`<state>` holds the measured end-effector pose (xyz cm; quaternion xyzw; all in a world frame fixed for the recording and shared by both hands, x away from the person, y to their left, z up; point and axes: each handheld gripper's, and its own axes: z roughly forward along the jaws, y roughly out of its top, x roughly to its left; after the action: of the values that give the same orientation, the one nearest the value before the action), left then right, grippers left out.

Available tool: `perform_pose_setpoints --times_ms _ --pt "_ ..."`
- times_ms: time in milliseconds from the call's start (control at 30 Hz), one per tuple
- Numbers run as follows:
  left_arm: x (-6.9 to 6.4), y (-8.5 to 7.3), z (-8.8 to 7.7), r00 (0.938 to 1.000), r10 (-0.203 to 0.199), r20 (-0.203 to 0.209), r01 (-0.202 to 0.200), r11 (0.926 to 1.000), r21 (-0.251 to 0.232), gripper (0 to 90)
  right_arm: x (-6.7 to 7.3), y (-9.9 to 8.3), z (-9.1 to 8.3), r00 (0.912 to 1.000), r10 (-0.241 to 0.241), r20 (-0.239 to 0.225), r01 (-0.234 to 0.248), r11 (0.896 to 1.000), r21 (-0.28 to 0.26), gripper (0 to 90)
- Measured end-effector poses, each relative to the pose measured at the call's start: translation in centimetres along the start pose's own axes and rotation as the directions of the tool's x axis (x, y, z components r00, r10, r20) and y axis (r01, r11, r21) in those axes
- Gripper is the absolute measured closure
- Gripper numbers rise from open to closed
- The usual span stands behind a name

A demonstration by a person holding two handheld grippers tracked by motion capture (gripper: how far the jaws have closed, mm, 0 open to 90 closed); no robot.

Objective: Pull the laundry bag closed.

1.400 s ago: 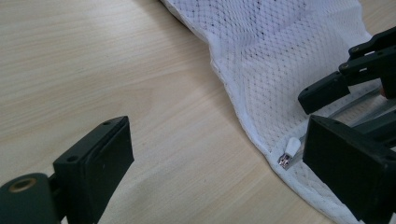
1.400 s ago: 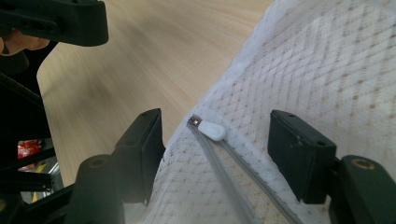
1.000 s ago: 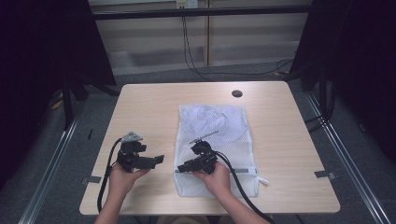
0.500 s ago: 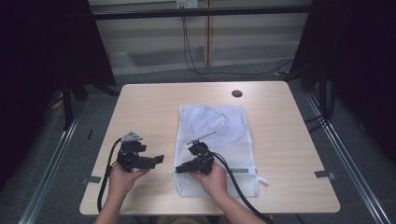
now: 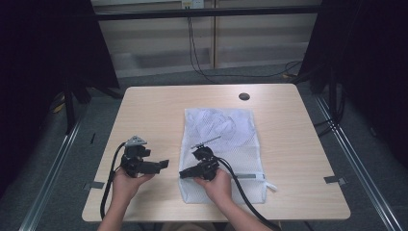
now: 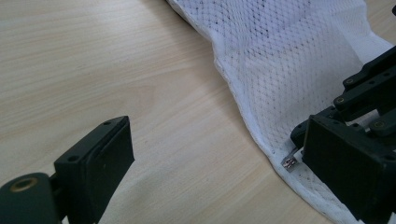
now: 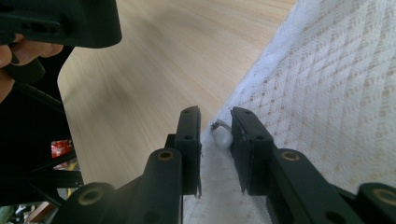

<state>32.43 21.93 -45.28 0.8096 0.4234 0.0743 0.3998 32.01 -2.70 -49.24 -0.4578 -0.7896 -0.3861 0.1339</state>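
White mesh laundry bag (image 5: 222, 144) flat on wood-grain table (image 5: 154, 110). Right gripper (image 7: 215, 140) at bag's left edge, jaws narrow, just been closing around metal zipper pull (image 7: 222, 136), not yet pinching. Left gripper (image 5: 162, 164) beside bag, wide, empty.

My black tools (image 5: 166, 165), white diamond-mesh laundry bag (image 5: 231, 130), its silver zipper pull (image 6: 289, 163), pale wood-grain worktop (image 5: 154, 115)
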Motion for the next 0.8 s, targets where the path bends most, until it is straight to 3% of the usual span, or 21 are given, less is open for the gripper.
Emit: perform_pose_setpoints --times_ms 667,800 --pt "-0.03 -0.03 -0.09 1.0000 -0.008 0.002 0.008 1.0000 -0.002 8.9 -0.13 0.17 0.53 0.9997 0.023 0.006 -0.023 0.999 0.024 85.7" --pt "-0.07 -0.02 -0.05 0.9999 -0.009 0.011 0.009 1.0000 -0.004 9.1 -0.17 0.27 0.06 0.9996 0.026 -0.009 -0.026 1.000 -0.002 86.4"
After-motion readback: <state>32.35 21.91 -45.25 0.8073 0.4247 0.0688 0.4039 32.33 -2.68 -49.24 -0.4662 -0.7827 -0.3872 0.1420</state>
